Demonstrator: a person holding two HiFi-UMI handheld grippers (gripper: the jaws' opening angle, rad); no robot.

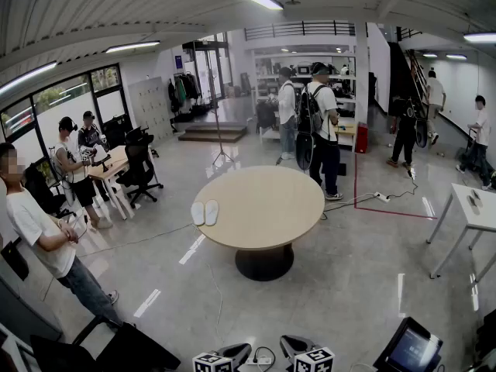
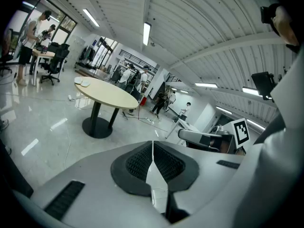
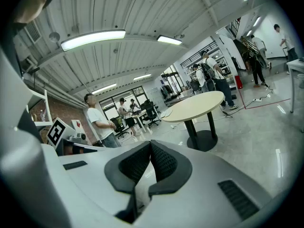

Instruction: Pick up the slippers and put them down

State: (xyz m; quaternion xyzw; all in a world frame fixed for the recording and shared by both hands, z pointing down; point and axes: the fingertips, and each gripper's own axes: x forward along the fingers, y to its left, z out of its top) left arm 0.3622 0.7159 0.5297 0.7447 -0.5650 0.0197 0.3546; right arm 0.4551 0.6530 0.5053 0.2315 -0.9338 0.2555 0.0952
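A wide hall with a glossy grey floor holds a round beige table [image 1: 263, 208] on a dark pedestal. In the head view, a pair of white slippers [image 1: 204, 212] lies side by side near the table's left edge, well apart from the left gripper [image 1: 232, 353] and the right gripper [image 1: 296, 347] at the bottom of the frame. In the left gripper view its jaws are pressed together with nothing between them. In the right gripper view its jaws likewise meet, empty.
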